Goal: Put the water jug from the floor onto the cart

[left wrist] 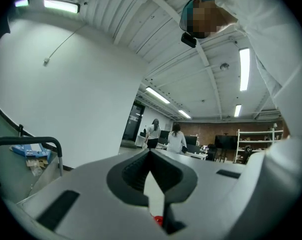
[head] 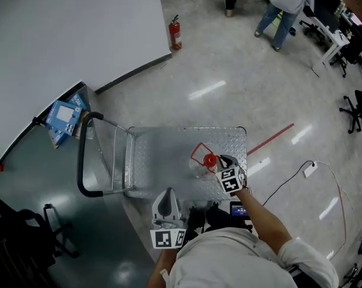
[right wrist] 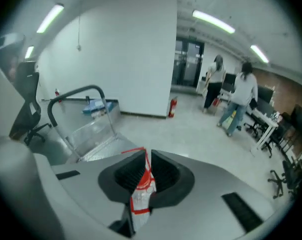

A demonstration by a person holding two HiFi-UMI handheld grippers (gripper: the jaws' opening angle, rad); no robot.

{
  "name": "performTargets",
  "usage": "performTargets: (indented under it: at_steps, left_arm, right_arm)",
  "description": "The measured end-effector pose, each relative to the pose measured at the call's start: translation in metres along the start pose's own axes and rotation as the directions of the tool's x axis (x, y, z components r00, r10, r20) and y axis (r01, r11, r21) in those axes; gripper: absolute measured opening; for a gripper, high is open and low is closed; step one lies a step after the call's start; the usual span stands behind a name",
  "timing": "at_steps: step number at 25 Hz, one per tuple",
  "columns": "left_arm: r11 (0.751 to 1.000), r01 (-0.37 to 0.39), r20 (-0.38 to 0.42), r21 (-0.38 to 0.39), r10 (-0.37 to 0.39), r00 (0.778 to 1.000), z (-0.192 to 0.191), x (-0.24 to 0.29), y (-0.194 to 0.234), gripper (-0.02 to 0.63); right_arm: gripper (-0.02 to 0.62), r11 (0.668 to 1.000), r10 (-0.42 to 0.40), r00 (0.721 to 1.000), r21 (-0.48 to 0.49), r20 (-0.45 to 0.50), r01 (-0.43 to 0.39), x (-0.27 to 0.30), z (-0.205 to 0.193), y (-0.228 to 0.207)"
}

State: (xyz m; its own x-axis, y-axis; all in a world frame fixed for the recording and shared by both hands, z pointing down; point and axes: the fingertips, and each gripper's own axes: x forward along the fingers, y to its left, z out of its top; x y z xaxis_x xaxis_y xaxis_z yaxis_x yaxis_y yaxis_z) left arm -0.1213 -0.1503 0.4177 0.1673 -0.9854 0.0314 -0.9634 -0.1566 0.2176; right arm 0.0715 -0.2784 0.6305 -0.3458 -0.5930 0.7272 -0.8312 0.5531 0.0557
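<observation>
Right arm reaches forward over the cart, right gripper [head: 222, 161] angled down, its marker cube facing up; the right gripper view shows its jaws [right wrist: 145, 156] pinched together on the water jug's top, with the red handle strap [right wrist: 133, 150] and clear neck caught between the pads. Left gripper [head: 166, 197] is held close to the body, pointing level toward the cart. In the left gripper view its jaws [left wrist: 151, 154] meet at the tips with nothing between them, only a speck of red showing below. Water jug [head: 200, 168] is clear plastic with a red cap [head: 210, 159], a thin red loop handle [head: 196, 150] and red bands on the neck [right wrist: 140, 196]. It hangs from the right gripper over the cart's near edge, right of centre; cannot tell whether its base touches the deck. Cart [head: 169, 149] is a flat trolley with a diamond-plate metal deck and a black push handle [head: 82, 161] on the left end, also seen in both gripper views [right wrist: 76, 91] [left wrist: 31, 141]. A blue box [head: 64, 117] lies against the white wall [head: 61, 35] just behind the handle. A fire extinguisher [head: 175, 33] stands at the wall corner, well apart. A red tape line [head: 271, 138] and a white cable [head: 310, 170] lie on the floor right of the cart. Two people [head: 286, 5] stand far off by desks and office chairs [head: 361, 110]. A black chair [head: 25, 233] sits lower left.
</observation>
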Motion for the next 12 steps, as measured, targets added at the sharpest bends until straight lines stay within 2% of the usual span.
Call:
performTargets:
  at_steps: [1,3,6,8,9,10,12]
  left_arm:
    - [1.0,0.013,0.011,0.005,-0.013,1.0,0.004,0.002,-0.005,0.003]
    - [0.999,0.043,0.036,0.021,-0.044,0.998,0.013,0.006,-0.016,0.003]
    - [0.995,0.085,0.067,0.042,-0.088,0.994,0.026,0.012,-0.034,0.003]
    - [0.993,0.107,0.081,0.049,-0.111,0.99,0.032,0.015,-0.043,0.003]
    - [0.992,0.117,0.085,0.052,-0.121,0.989,0.032,0.016,-0.047,0.003]
    - [0.991,0.126,0.087,0.053,-0.13,0.988,0.032,0.018,-0.051,0.003]
    - [0.989,0.139,0.084,0.046,-0.142,0.986,0.026,0.021,-0.054,0.003]
  right_arm:
    - [0.031,1.0,-0.023,0.995,0.01,0.096,0.022,-0.024,0.017,-0.005]
    - [0.012,0.997,-0.06,0.958,0.056,0.279,0.046,-0.078,0.049,-0.013]
    - [0.012,0.991,-0.106,0.861,0.128,0.498,0.048,-0.159,0.083,-0.022]
    - [0.012,0.985,-0.13,0.803,0.165,0.582,0.039,-0.2,0.094,-0.024]
    - [0.012,0.984,-0.138,0.785,0.174,0.604,0.039,-0.214,0.095,-0.023]
    - [0.012,0.984,-0.143,0.774,0.175,0.616,0.043,-0.223,0.094,-0.021]
    - [0.012,0.987,-0.142,0.77,0.149,0.622,0.062,-0.228,0.087,-0.015]
